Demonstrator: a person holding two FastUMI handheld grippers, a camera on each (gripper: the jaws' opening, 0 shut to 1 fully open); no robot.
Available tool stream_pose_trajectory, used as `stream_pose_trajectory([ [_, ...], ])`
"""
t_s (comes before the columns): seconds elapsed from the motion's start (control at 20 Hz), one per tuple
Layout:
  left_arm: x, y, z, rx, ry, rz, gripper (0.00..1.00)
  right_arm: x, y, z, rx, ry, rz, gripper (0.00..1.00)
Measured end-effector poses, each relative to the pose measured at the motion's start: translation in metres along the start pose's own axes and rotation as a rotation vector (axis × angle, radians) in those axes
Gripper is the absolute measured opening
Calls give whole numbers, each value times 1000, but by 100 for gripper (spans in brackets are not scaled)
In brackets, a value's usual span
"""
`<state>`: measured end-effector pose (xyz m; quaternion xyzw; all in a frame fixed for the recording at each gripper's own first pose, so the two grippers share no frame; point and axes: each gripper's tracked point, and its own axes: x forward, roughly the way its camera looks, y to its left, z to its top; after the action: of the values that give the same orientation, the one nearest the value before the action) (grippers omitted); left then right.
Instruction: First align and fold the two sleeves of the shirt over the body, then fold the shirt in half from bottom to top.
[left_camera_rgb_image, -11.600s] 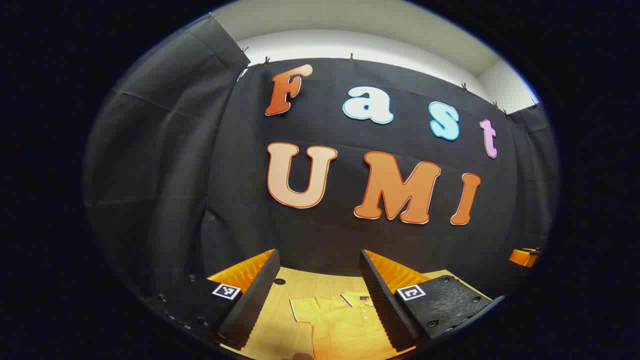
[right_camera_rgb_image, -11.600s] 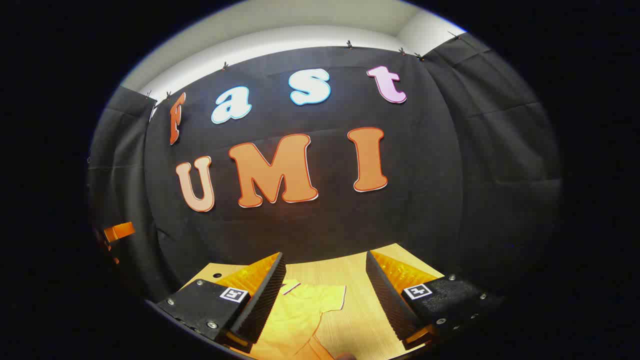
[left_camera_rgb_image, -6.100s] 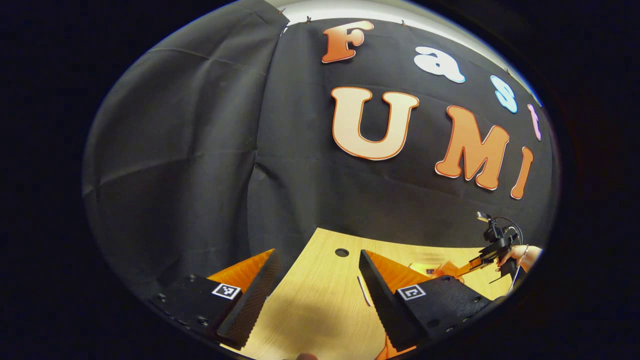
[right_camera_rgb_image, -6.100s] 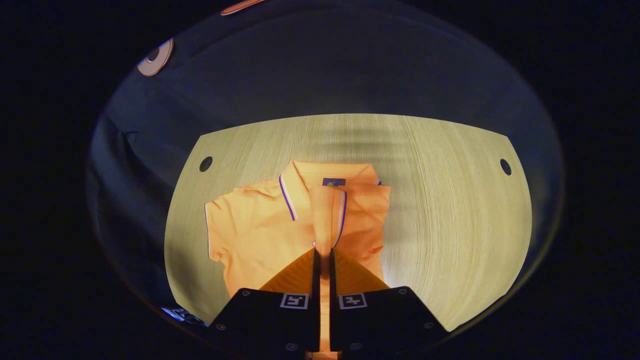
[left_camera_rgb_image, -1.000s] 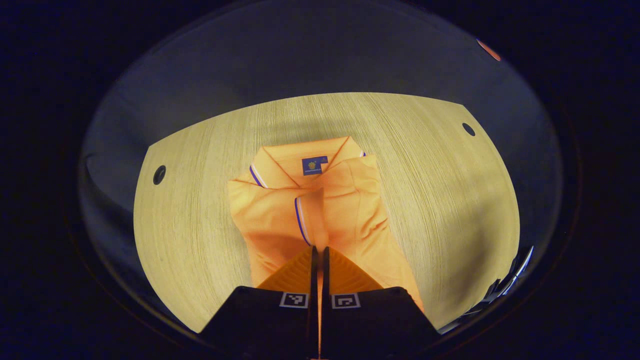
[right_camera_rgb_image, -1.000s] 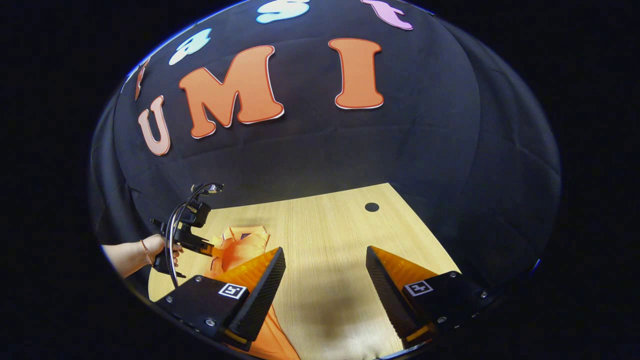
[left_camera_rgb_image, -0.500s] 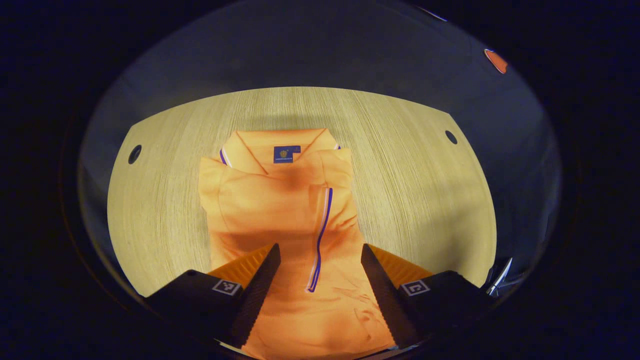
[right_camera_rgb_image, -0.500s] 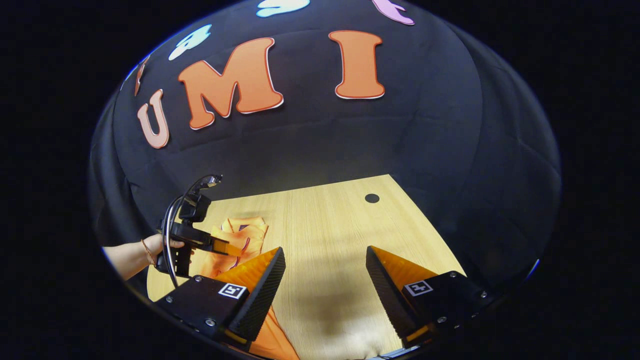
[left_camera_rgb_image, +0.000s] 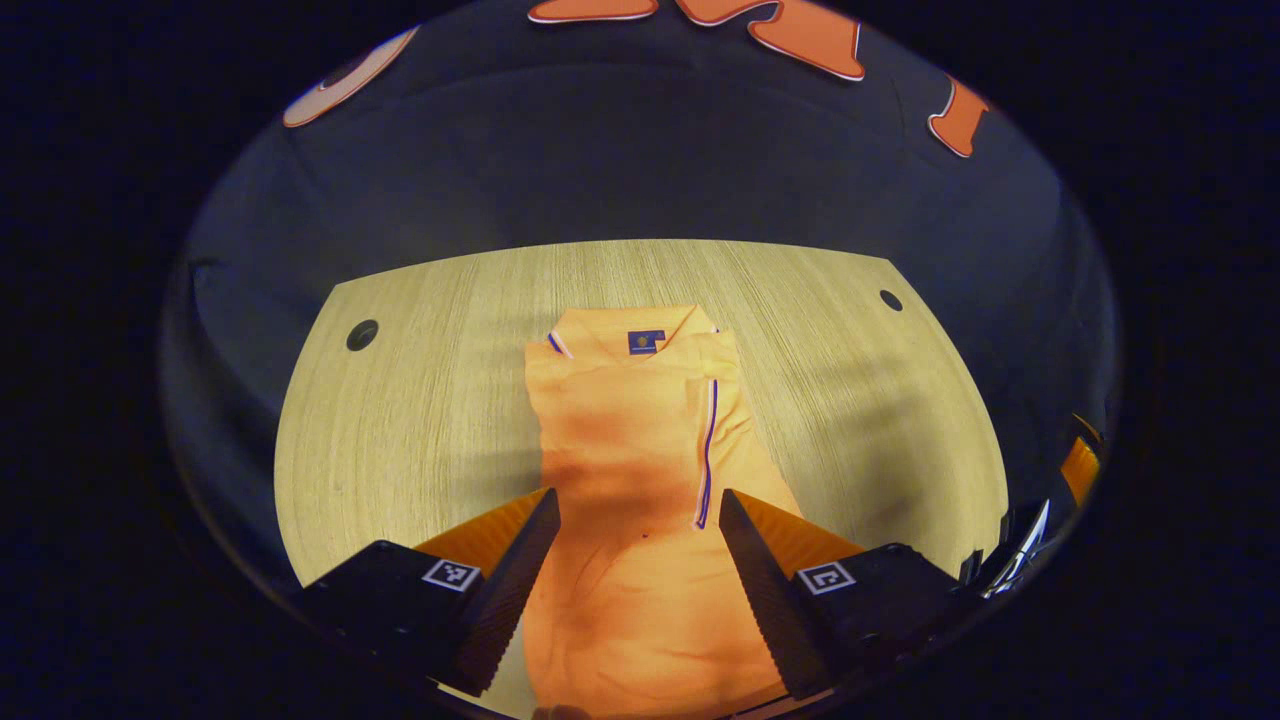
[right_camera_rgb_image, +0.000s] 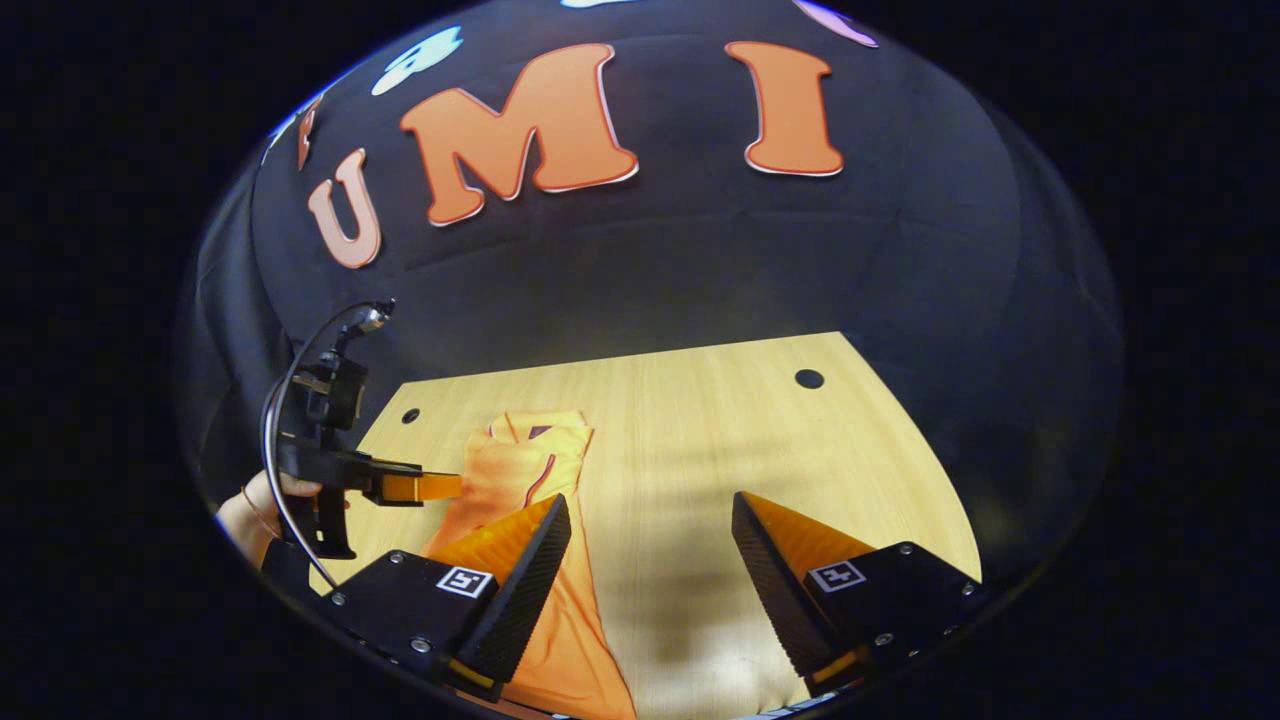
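The orange shirt (left_camera_rgb_image: 640, 470) is lying flat on the wooden table (left_camera_rgb_image: 420, 400), collar toward the booth wall, with both sleeves lying folded over the body and a dark-trimmed sleeve edge (left_camera_rgb_image: 706, 450) running down its middle. The left gripper (left_camera_rgb_image: 635, 555) is hovering above the shirt's lower half with its jaws spread wide, gripping nothing, the cloth showing between the fingers. The right gripper (right_camera_rgb_image: 648, 560) is hanging over bare table just beside the shirt's right edge, jaws also wide apart and holding nothing. In the right gripper view, a hand (right_camera_rgb_image: 262, 500) is holding the left gripper over the shirt.
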<state>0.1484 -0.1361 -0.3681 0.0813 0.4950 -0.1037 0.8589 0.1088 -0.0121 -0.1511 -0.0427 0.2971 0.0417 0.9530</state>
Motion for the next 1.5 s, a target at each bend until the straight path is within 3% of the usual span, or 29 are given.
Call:
stream_pose_trajectory([
  [0.2,-31,38,-40,-11,-24,45,99,13,38,-33,-41,76,44,99],
  [0.45,-59,60,-113,-26,-18,55,99,21,66,-96,-78,214,44,99],
  [0.65,-68,51,-184,-96,69,-1,99,12,72,-169,-111,372,27,99],
  [0.75,-74,63,-218,-96,108,41,99,0,71,-209,-113,468,17,99],
  [0.95,-88,60,-279,-114,209,24,99,-27,70,-272,-97,635,7,99],
  [1.2,-66,51,-312,-108,314,28,99,-39,68,-313,-137,757,-25,99],
  [1.35,-53,62,-342,-36,420,110,99,-40,63,-337,-236,832,-44,100],
  [1.4,-55,63,-356,-32,489,118,99,-33,63,-337,-263,802,-30,99],
  [1.5,-45,63,-359,-71,483,118,97,-37,62,-341,-261,826,-31,98],
])
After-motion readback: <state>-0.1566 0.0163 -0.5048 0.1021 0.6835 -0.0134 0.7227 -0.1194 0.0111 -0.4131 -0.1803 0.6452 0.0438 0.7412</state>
